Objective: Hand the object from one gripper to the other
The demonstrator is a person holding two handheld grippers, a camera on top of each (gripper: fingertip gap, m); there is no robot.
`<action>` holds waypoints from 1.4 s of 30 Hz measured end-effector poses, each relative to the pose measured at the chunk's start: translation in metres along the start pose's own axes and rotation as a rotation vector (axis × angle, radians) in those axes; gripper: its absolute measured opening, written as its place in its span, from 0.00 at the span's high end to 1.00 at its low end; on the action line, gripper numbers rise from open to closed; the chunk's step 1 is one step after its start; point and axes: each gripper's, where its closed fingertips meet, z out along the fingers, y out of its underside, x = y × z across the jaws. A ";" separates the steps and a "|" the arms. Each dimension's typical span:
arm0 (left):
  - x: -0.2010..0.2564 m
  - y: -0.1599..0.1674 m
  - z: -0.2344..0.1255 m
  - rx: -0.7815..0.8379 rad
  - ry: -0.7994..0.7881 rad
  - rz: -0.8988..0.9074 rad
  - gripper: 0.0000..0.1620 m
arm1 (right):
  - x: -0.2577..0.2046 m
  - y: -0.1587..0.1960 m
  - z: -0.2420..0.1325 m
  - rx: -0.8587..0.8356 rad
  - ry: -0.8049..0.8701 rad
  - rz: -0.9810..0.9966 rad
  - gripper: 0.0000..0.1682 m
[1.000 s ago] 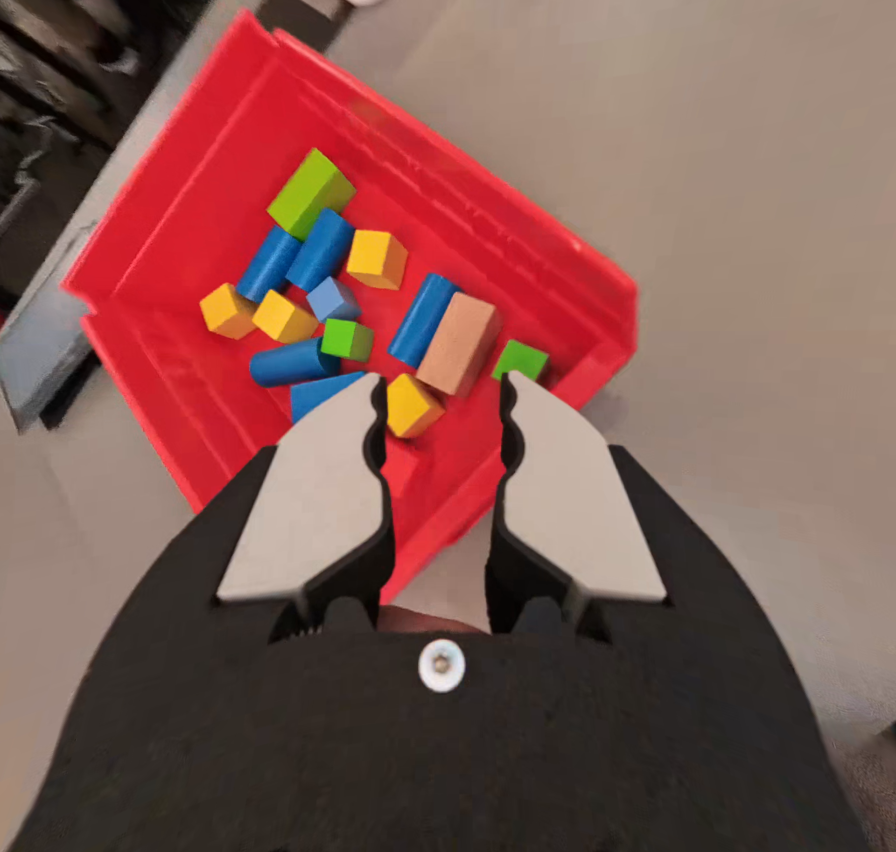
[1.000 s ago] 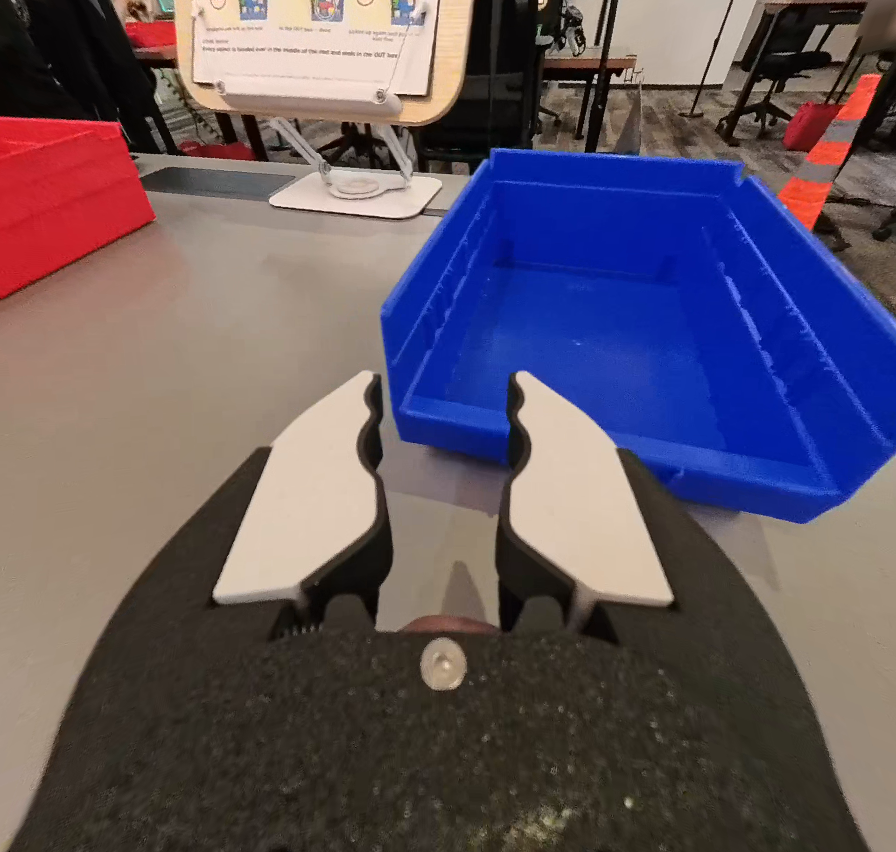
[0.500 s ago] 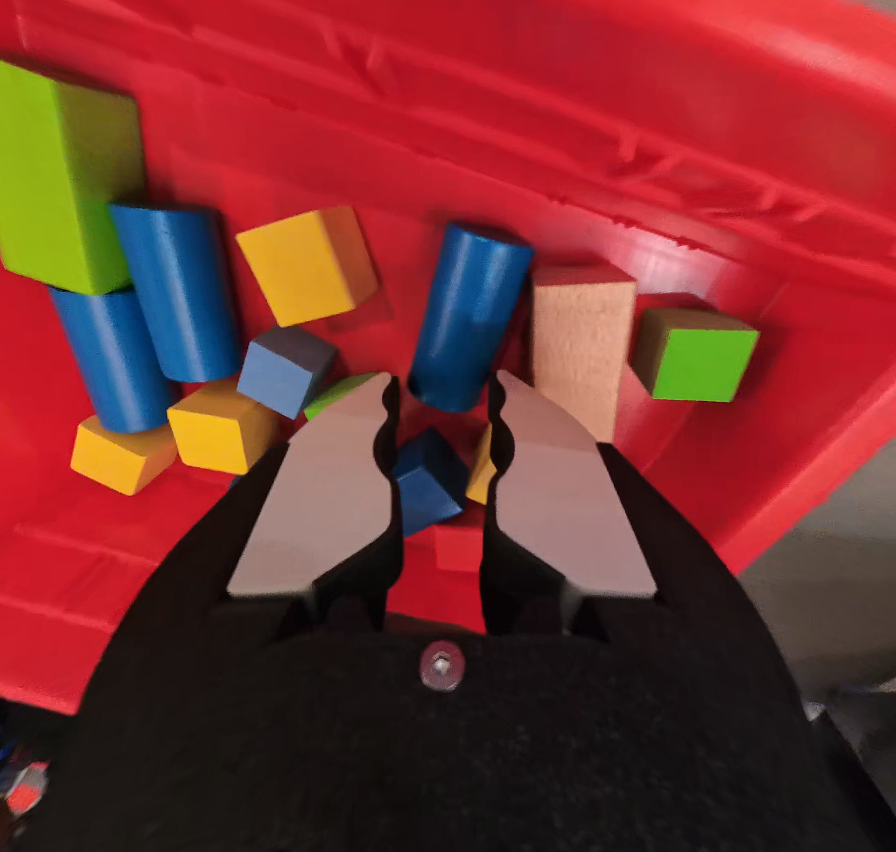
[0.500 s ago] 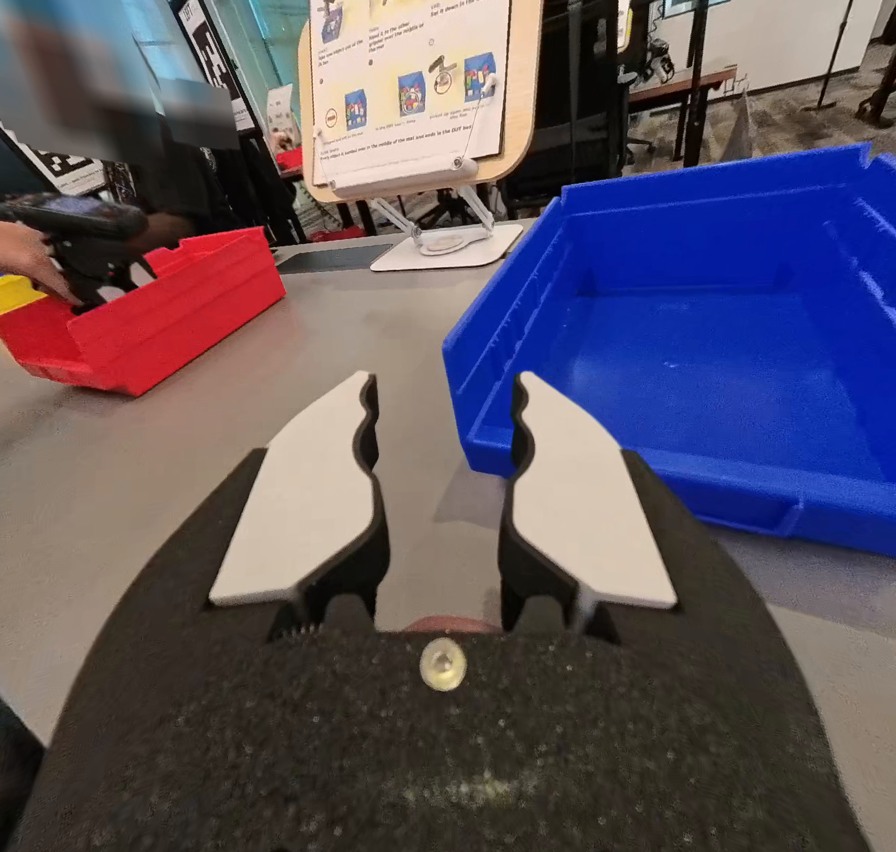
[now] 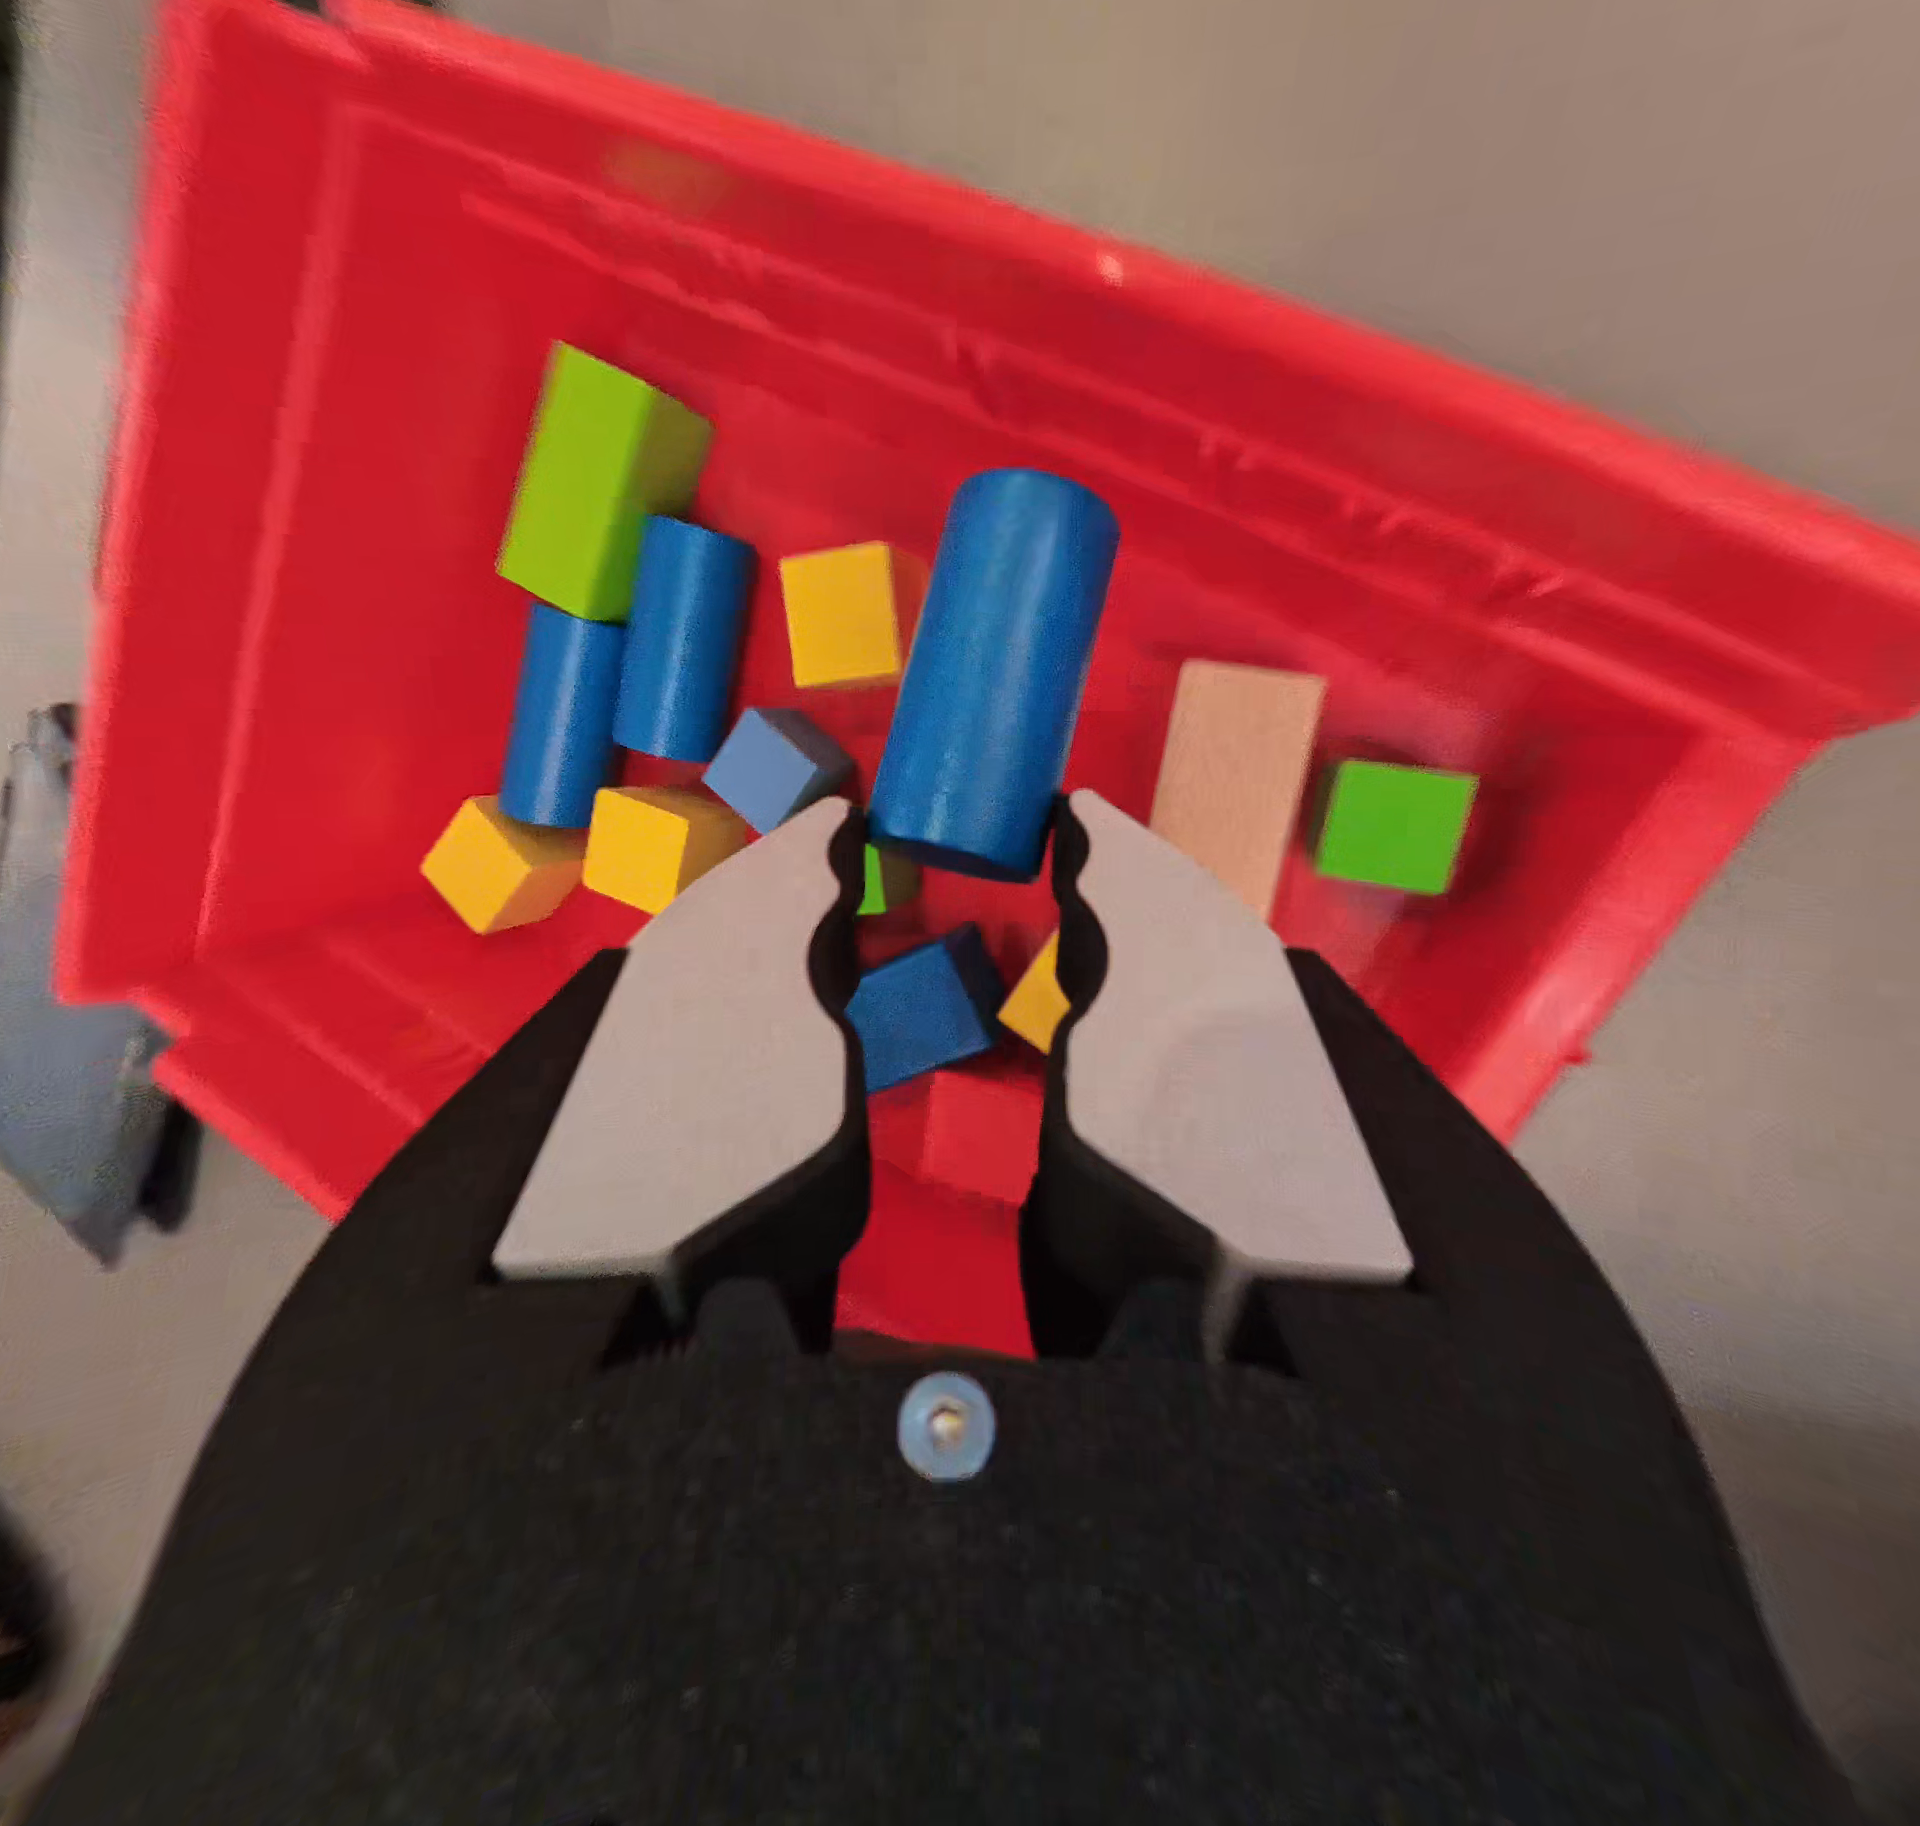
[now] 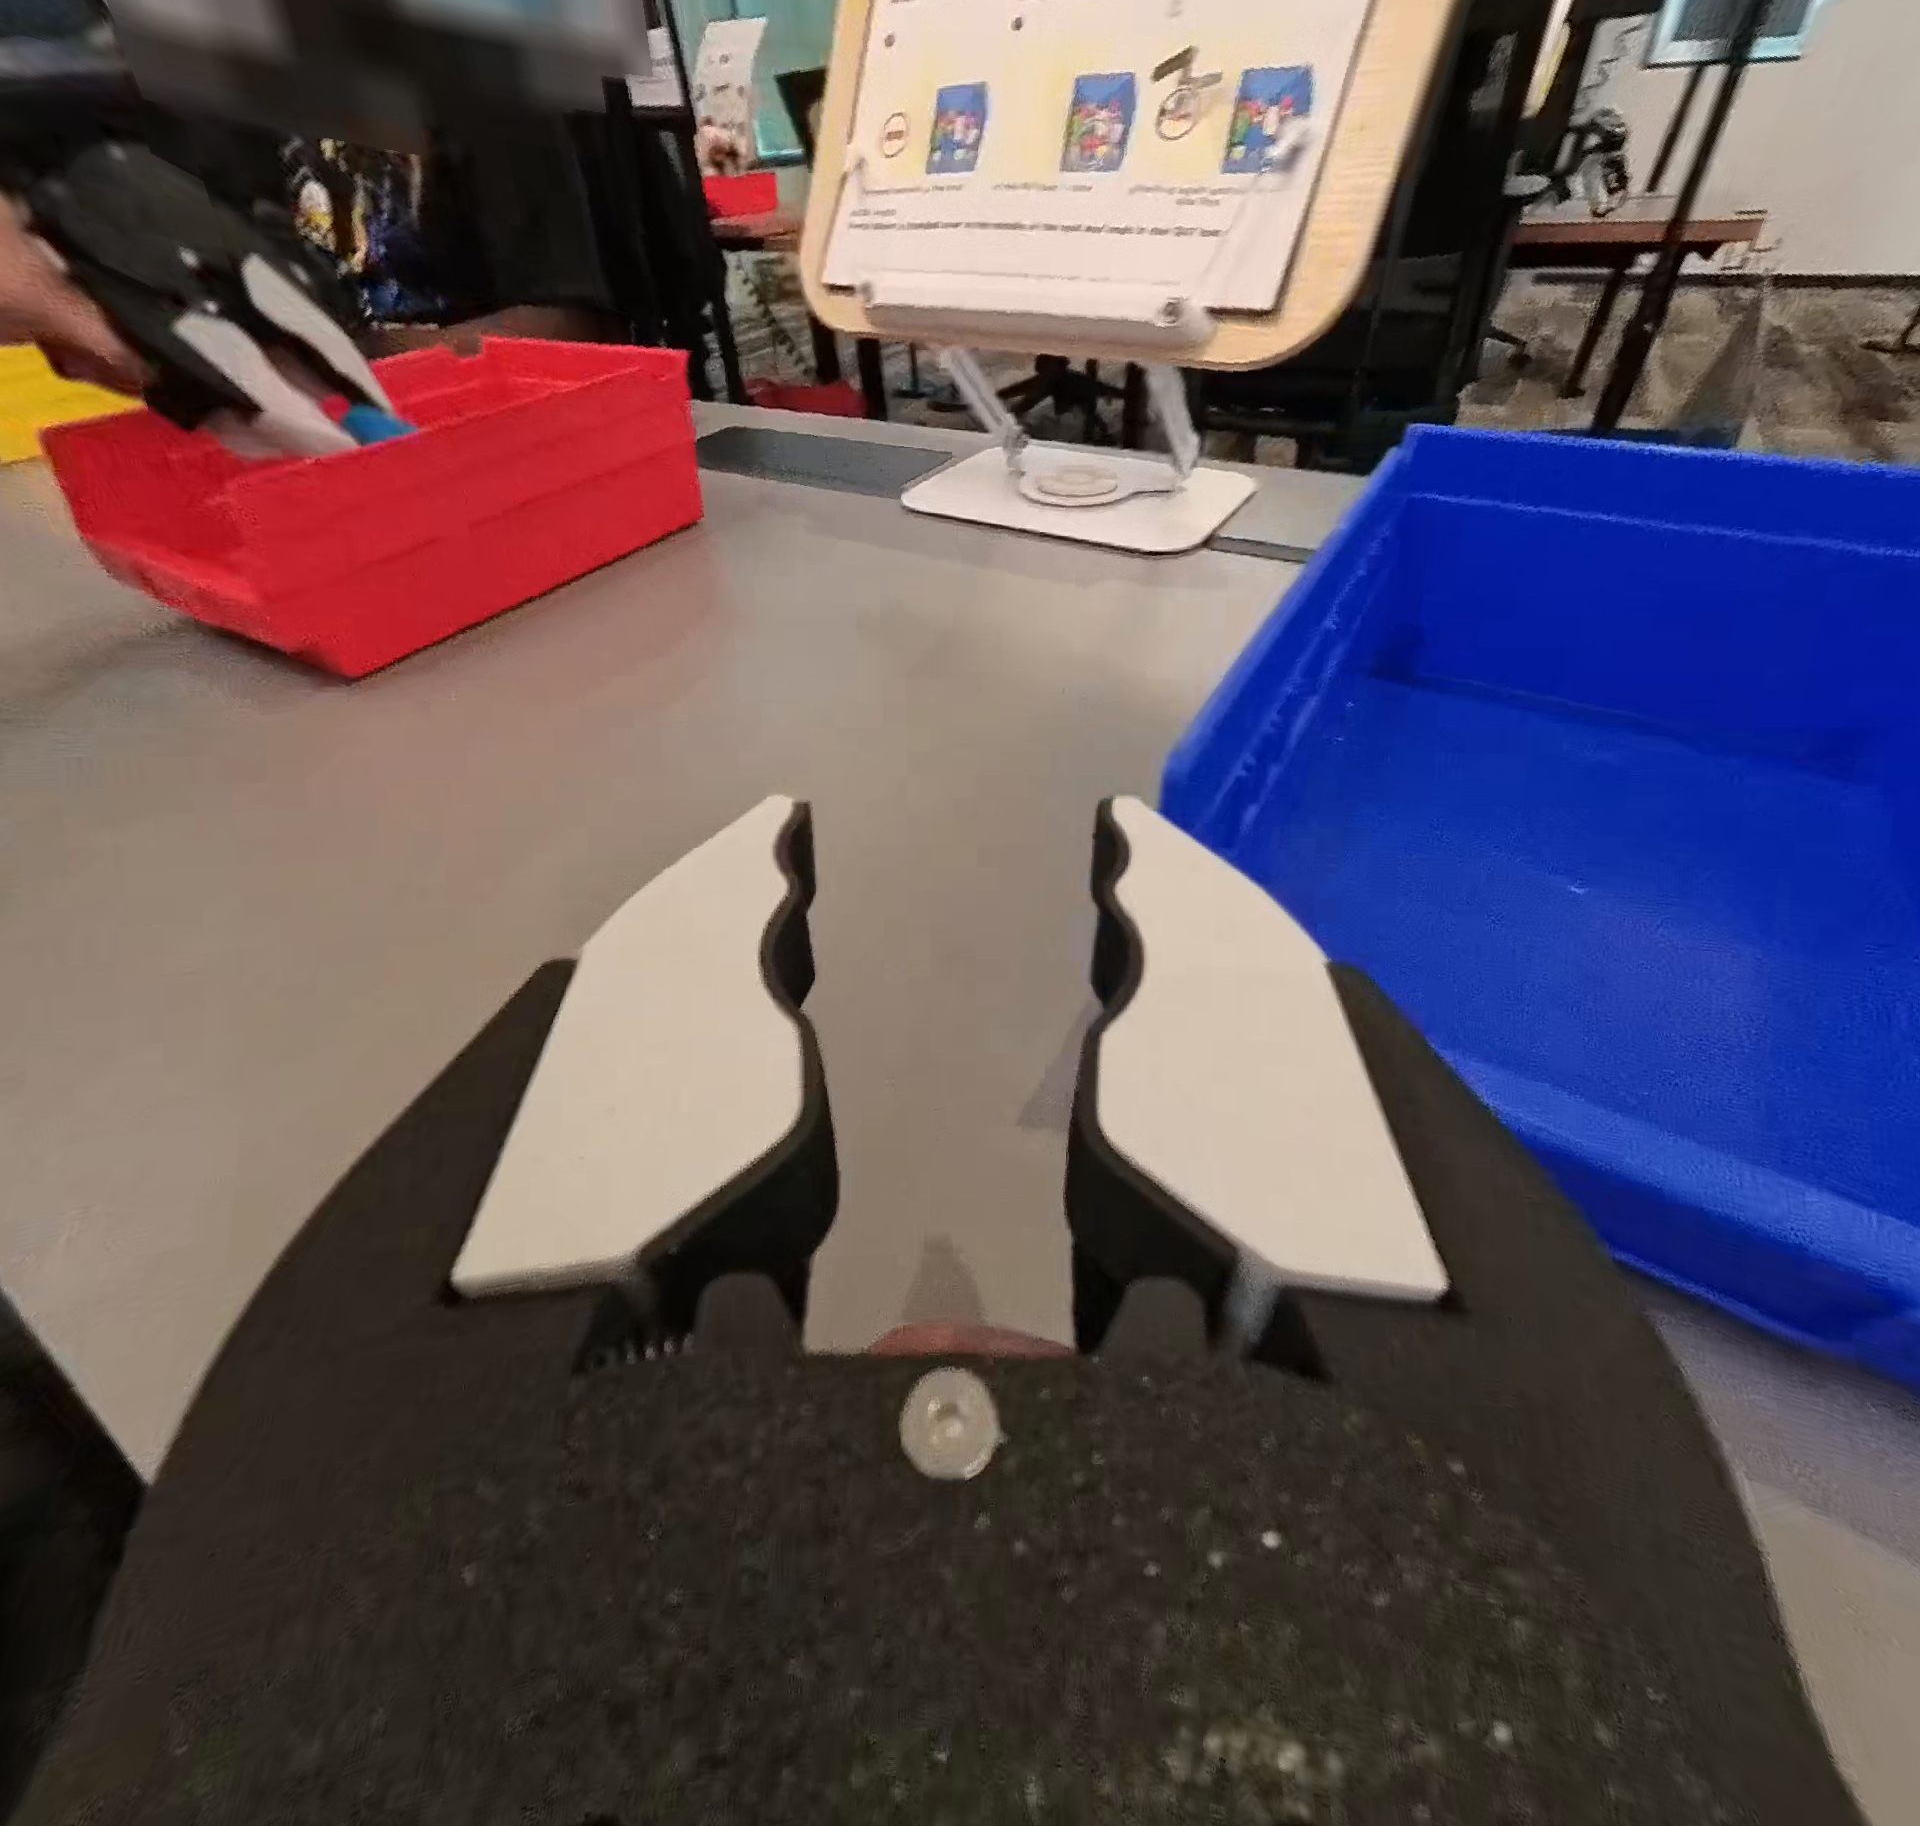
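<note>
My left gripper [image 5: 951,820] is shut on the lower end of a blue cylinder [image 5: 992,664] and holds it above the red bin [image 5: 1143,342]. Several coloured blocks lie in that bin. The right wrist view shows the left gripper [image 6: 312,363] far left over the red bin [image 6: 447,550], with the blue cylinder [image 6: 374,420] at its tips. My right gripper [image 6: 951,820] is open and empty, low over the grey table [image 6: 727,737], to the left of an empty blue bin [image 6: 1610,841].
The red bin holds a green block [image 5: 597,483], a tan block [image 5: 1236,768], a green cube [image 5: 1392,826] and yellow and blue pieces. An instruction board on a white stand [image 6: 1081,493] stands at the table's far edge. A yellow bin [image 6: 42,405] shows far left.
My left gripper went down into the red bin, shut on the blue cylinder and has risen with it. My right gripper has turned left, so the red bin is more in view.
</note>
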 end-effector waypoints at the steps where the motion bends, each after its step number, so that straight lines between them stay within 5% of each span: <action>1: 0.004 -0.008 -0.013 0.096 0.002 -0.064 0.79 | -0.012 0.001 0.006 -0.015 -0.047 -0.016 0.70; 7: 0.036 -0.033 -0.058 0.398 -0.016 -0.236 0.79 | -0.102 0.000 0.051 -0.139 -0.402 0.013 0.69; 17: 0.170 -0.170 -0.101 1.024 0.626 -0.559 0.80 | -0.207 -0.102 0.116 0.107 -0.914 0.391 0.66; 23: 0.213 -0.204 -0.084 1.034 0.818 -0.614 0.79 | -0.207 -0.096 0.123 0.162 -0.864 0.393 0.67; 25: 0.220 -0.209 -0.077 1.015 0.828 -0.632 0.80 | -0.208 -0.093 0.114 0.171 -0.947 0.386 0.81; 29: 0.230 -0.205 -0.070 1.002 0.809 -0.714 0.80 | -0.203 -0.085 0.108 0.148 -0.921 0.337 0.81; 32: 0.245 -0.182 -0.064 0.970 0.675 -0.733 0.71 | -0.177 -0.101 0.100 0.142 -0.859 0.296 0.81; 35: 0.258 -0.154 -0.061 0.935 0.552 -0.736 0.71 | -0.105 -0.136 0.093 0.063 -0.632 0.177 0.81; 37: 0.260 -0.143 -0.066 0.935 0.512 -0.734 0.72 | -0.027 -0.140 0.093 -0.137 -0.369 0.091 0.81; 40: 0.259 -0.140 -0.070 0.933 0.474 -0.706 0.74 | 0.123 -0.100 0.086 -0.557 0.137 -0.049 0.81; 42: 0.259 -0.143 -0.071 0.922 0.460 -0.671 0.74 | 0.178 -0.049 0.087 -0.844 0.230 0.141 0.81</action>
